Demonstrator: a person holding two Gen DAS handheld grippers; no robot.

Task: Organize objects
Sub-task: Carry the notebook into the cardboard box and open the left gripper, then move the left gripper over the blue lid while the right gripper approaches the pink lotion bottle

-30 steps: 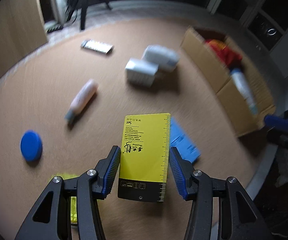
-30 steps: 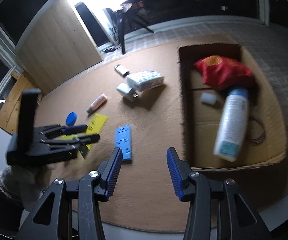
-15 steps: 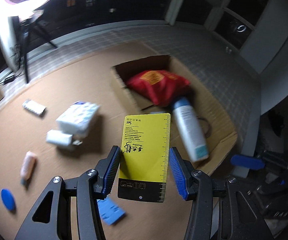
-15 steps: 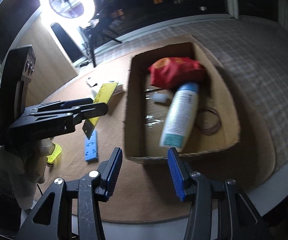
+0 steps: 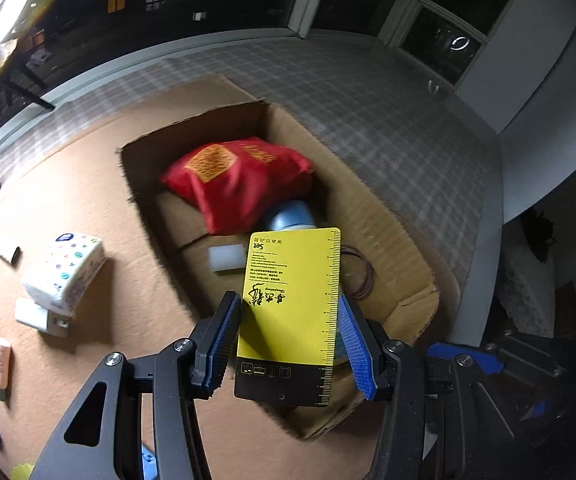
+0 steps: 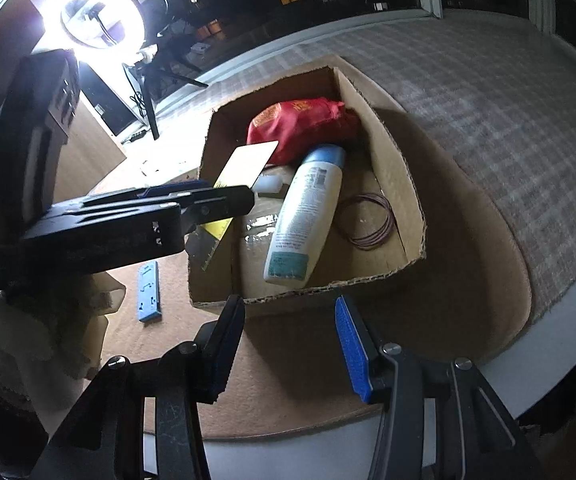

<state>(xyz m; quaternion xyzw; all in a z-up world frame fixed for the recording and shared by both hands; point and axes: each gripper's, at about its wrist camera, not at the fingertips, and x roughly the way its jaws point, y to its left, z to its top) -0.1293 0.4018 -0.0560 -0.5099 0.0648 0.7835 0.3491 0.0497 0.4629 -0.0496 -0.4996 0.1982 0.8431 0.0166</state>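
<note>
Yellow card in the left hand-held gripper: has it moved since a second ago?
Yes. In the right wrist view the yellow card was over the mat near the blue strip; now it hangs over the box, by the red bag.

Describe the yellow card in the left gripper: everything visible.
The flat yellow rectangular card has rounded corners, a black band at its near end, black printed text, and a ruler scale along one long edge. It looks like thin stiff plastic. The left gripper clamps its long edges between blue ribbed fingers, holding it above the open cardboard box.
</note>
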